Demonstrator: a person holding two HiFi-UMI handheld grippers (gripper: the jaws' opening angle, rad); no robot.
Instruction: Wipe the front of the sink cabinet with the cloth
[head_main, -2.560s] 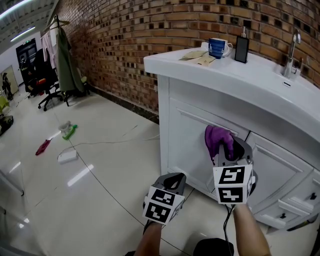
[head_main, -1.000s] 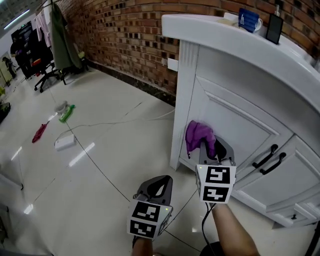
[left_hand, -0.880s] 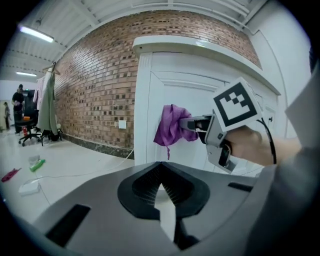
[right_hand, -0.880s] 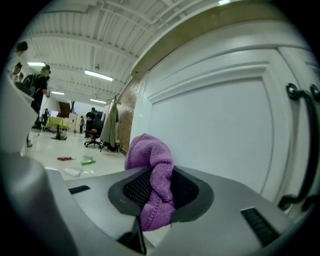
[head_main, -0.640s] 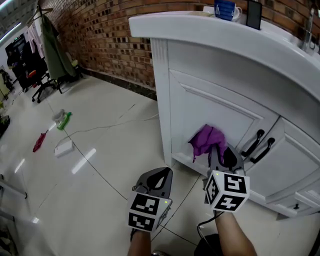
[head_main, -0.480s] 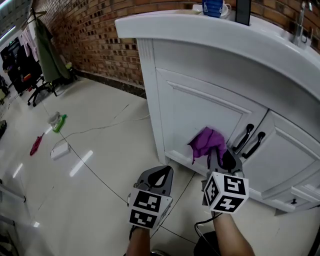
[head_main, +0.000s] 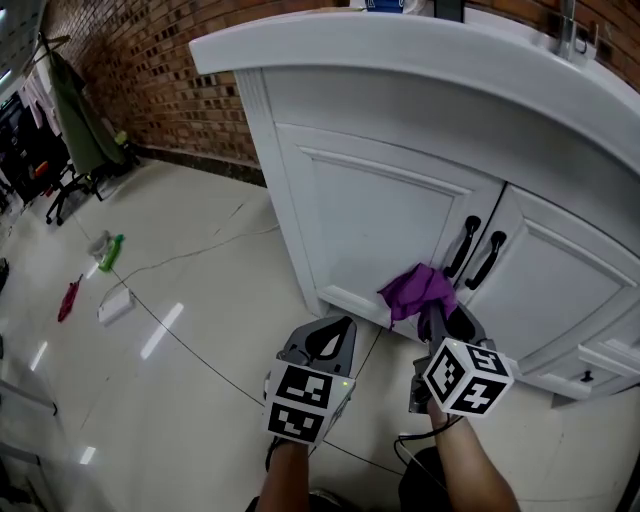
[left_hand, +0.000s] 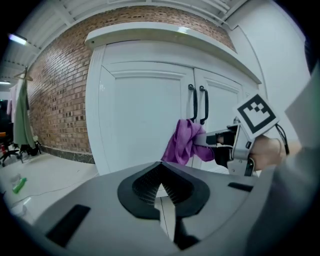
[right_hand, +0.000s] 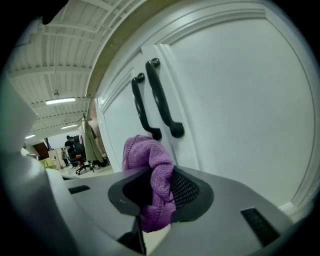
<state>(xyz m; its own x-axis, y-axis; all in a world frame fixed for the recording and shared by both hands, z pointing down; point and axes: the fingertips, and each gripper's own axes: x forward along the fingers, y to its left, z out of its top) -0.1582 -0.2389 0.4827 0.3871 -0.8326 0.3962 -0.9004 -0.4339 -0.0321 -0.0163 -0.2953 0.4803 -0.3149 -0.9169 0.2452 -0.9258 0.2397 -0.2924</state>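
The white sink cabinet (head_main: 370, 215) fills the upper right of the head view, with two black door handles (head_main: 474, 252) at its middle seam. My right gripper (head_main: 436, 312) is shut on a purple cloth (head_main: 418, 287), which is pressed against the bottom of the left door just below the handles. In the right gripper view the cloth (right_hand: 150, 167) bulges out of the jaws in front of the handles (right_hand: 152, 102). My left gripper (head_main: 342, 326) hangs shut with nothing in it, left of the right one and off the cabinet. The left gripper view shows the cloth (left_hand: 184, 142) against the door (left_hand: 142, 115).
A green bottle (head_main: 110, 251), a red item (head_main: 67, 299), a white box (head_main: 113, 306) and a thin cable (head_main: 200, 255) lie on the glossy floor at left. Drawers with small knobs (head_main: 588, 375) are at lower right. A brick wall (head_main: 130, 70) runs behind.
My right gripper has carried the cloth rightward and down along the left door, from its left panel to just under the handles. The left gripper followed, still shut.
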